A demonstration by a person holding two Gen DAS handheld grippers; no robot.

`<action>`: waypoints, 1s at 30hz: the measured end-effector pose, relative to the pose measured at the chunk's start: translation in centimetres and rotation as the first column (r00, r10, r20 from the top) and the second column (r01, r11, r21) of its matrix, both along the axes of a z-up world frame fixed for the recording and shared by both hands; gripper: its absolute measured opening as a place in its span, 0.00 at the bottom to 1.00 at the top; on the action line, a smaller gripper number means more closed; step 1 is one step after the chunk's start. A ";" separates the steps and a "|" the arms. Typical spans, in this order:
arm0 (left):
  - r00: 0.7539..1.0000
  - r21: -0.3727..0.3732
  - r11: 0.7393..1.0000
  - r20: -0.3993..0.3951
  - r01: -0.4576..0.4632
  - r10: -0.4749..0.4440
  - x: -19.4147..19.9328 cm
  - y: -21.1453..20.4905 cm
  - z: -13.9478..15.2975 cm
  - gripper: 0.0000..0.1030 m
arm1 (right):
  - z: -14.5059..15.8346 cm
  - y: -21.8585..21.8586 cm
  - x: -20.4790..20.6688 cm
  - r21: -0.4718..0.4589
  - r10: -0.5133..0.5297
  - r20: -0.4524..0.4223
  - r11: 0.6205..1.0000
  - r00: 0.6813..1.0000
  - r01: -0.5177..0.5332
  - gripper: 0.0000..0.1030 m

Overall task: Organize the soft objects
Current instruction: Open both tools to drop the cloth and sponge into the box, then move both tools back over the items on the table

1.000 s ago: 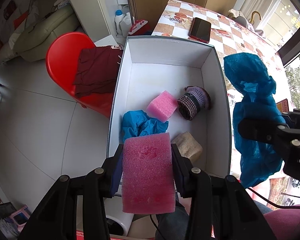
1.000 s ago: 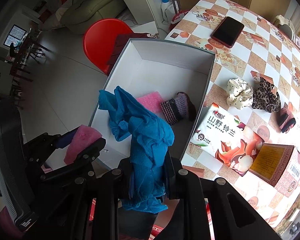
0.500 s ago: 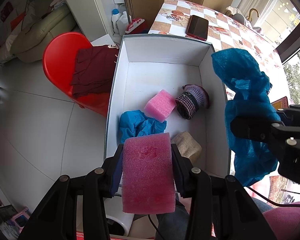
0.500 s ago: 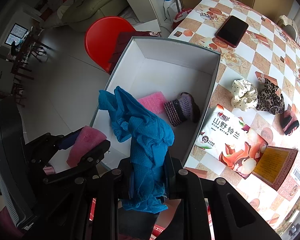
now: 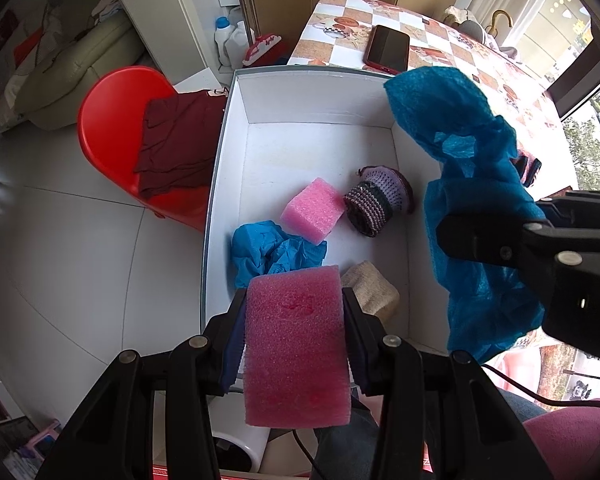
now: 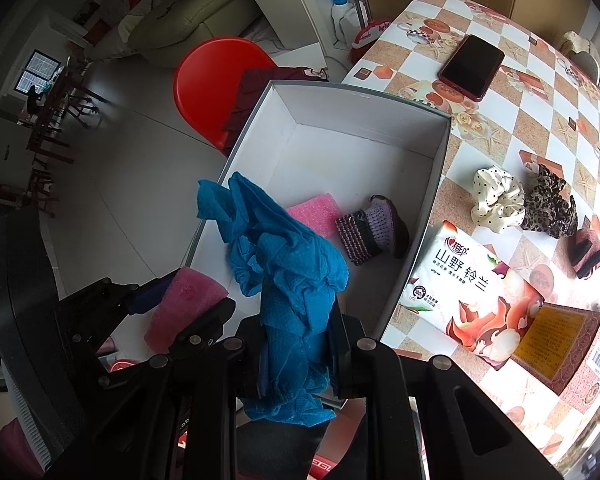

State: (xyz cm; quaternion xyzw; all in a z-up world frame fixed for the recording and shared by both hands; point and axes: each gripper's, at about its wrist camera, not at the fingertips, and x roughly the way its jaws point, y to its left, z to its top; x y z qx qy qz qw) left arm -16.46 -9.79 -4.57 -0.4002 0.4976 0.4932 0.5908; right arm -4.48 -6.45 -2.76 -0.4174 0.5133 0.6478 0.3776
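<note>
Left gripper [image 5: 295, 336] clamped on a pink foam block [image 5: 296, 350], held above the near end of the white box [image 5: 320, 98]. Right gripper [image 6: 296, 344] squeezed nearly shut on a crumpled blue plastic cover [image 6: 288, 280], also over the box's near edge. Inside the box: a smaller pink foam block [image 5: 313, 216], a striped knitted hat [image 5: 378, 206], another blue cover [image 5: 270, 252], a beige knitted piece [image 5: 372, 292]. On the checkered table [image 6: 540, 128]: two scrunchies [image 6: 520, 202] and a tissue pack [image 6: 468, 292].
</note>
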 end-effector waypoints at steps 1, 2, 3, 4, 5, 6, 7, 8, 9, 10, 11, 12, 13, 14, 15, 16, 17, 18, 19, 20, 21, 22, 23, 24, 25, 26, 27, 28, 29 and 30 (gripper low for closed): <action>1.000 0.002 1.000 0.002 0.003 -0.003 0.1 0.0 0.0 0.47 | 0.0 0.0 0.0 0.001 0.003 -0.003 1.000 1.000 -0.003 0.20; 1.000 0.003 1.000 0.003 0.006 -0.006 0.2 0.0 0.1 0.47 | 0.0 0.0 -0.1 0.001 0.005 -0.006 1.000 1.000 -0.005 0.20; 1.000 0.004 1.000 0.005 0.009 -0.009 0.3 0.0 0.1 0.48 | 0.0 0.0 -0.1 0.000 0.008 -0.008 1.000 1.000 -0.008 0.20; 1.000 0.004 1.000 0.008 0.011 -0.011 0.3 0.0 0.1 0.53 | 0.0 0.0 -0.1 -0.001 0.010 -0.012 1.000 1.000 -0.010 0.25; 1.000 0.005 1.000 0.007 0.013 -0.013 0.3 0.0 0.1 0.58 | 0.0 0.0 -0.2 -0.002 0.011 -0.015 1.000 1.000 -0.011 0.32; 1.000 0.006 1.000 0.009 0.015 -0.015 0.4 0.0 0.2 0.67 | 0.0 0.0 -0.1 -0.002 0.011 -0.017 1.000 1.000 -0.012 0.35; 1.000 0.010 1.000 0.017 0.016 -0.016 0.4 0.0 0.2 0.75 | 0.0 0.0 -0.1 -0.002 0.010 -0.020 1.000 1.000 -0.010 0.48; 0.999 0.016 1.000 0.029 0.012 -0.013 0.3 0.0 0.4 0.80 | 0.1 0.0 0.0 0.002 0.005 -0.024 1.000 1.000 -0.005 0.65; 0.999 0.023 1.000 0.042 0.006 -0.007 0.2 0.1 0.5 0.80 | 0.2 0.0 0.2 0.009 -0.005 -0.025 1.000 1.000 0.005 0.72; 0.999 0.029 1.000 0.052 0.000 -0.001 0.1 0.1 0.6 0.82 | 0.4 0.1 0.4 0.018 -0.016 -0.026 1.000 1.000 0.017 0.78; 0.998 0.033 0.999 0.063 -0.009 0.007 0.1 0.3 0.7 0.87 | 0.6 0.1 0.7 0.025 -0.026 -0.028 0.999 0.999 0.027 0.79; 0.997 0.036 0.999 0.074 -0.021 0.019 -0.1 0.4 0.8 0.92 | 0.7 0.2 0.9 0.028 -0.036 -0.026 0.999 0.999 0.037 0.79; 0.996 0.035 0.999 0.085 -0.034 0.031 -0.3 0.4 0.8 1.00 | 0.7 0.2 1.2 0.027 -0.049 -0.022 0.998 0.999 0.049 0.83; 0.994 0.032 0.998 0.098 -0.044 0.041 -0.4 0.6 0.7 1.00 | 0.6 0.3 1.5 0.021 -0.061 -0.016 0.998 0.998 0.062 0.98; 0.993 0.024 0.998 0.107 -0.052 0.049 -0.5 0.7 0.6 1.00 | 0.5 0.3 1.8 0.011 -0.074 -0.014 0.997 0.997 0.074 1.00; 0.992 0.018 0.998 0.115 -0.059 0.057 -0.6 0.9 0.4 1.00 | 0.4 0.3 2.1 0.003 -0.087 -0.014 0.996 0.996 0.087 1.00; 0.991 0.009 0.998 0.120 -0.068 0.066 -0.7 1.0 0.3 1.00 | 0.3 0.4 2.4 -0.007 -0.096 -0.015 0.995 0.995 0.096 1.00; 0.990 0.001 0.997 0.123 -0.073 0.073 -0.8 1.1 0.2 1.00 | 0.2 0.4 2.8 -0.013 -0.107 -0.013 0.994 0.994 0.107 1.00; 0.989 -0.002 0.997 0.130 -0.077 0.077 -0.7 1.2 0.2 1.00 | 0.3 0.3 3.2 -0.013 -0.120 -0.008 0.993 0.993 0.120 1.00; 0.987 -0.005 0.997 0.143 -0.078 0.078 -0.7 1.3 0.3 1.00 | 0.6 0.3 3.6 -0.005 -0.134 -0.003 0.991 0.991 0.134 1.00; 0.985 -0.006 0.997 0.157 -0.075 0.075 -0.6 1.5 0.5 1.00 | 1.0 0.3 4.2 0.007 -0.150 0.002 0.989 0.989 0.150 1.00; 0.983 -0.002 0.997 0.169 -0.071 0.070 -0.5 1.7 0.9 1.00 | 1.6 0.3 4.8 0.027 -0.172 0.005 0.985 0.985 0.172 1.00; 0.982 0.008 0.998 0.177 -0.064 0.062 -0.3 1.9 1.4 1.00 | 2.2 0.3 5.6 0.046 -0.197 0.004 0.979 0.980 0.196 1.00; 0.982 0.020 0.998 0.183 -0.053 0.049 0.1 2.2 1.8 1.00 | 2.8 0.3 6.6 0.065 -0.224 0.002 0.972 0.975 0.224 1.00; 0.982 0.033 0.999 0.184 -0.039 0.032 0.5 2.5 2.4 1.00 | 3.3 0.2 7.7 0.082 -0.256 0.003 0.963 0.967 0.255 1.00; 0.983 0.045 0.999 0.182 -0.021 0.013 1.2 2.9 2.8 1.00 | 3.8 0.2 8.9 0.093 -0.290 0.008 0.953 0.957 0.288 1.00; 0.984 0.053 0.999 0.178 0.000 -0.009 1.9 3.3 3.1 1.00 | 4.3 0.1 10.2 0.098 -0.326 0.010 0.941 0.945 0.324 1.00; 0.984 0.060 0.998 0.174 0.025 -0.035 2.7 3.8 3.5 1.00 | 4.6 -0.1 11.8 0.100 -0.367 0.009 0.926 0.930 0.365 1.00; 0.984 0.068 0.996 0.170 0.052 -0.063 3.7 4.2 3.7 1.00 | 5.0 -0.3 13.6 0.100 -0.411 0.009 0.908 0.912 0.408 1.00; 0.982 0.076 0.994 0.164 0.081 -0.093 4.8 4.6 3.9 1.00 | 5.3 -0.6 15.5 0.102 -0.459 0.016 0.884 0.888 0.455 1.00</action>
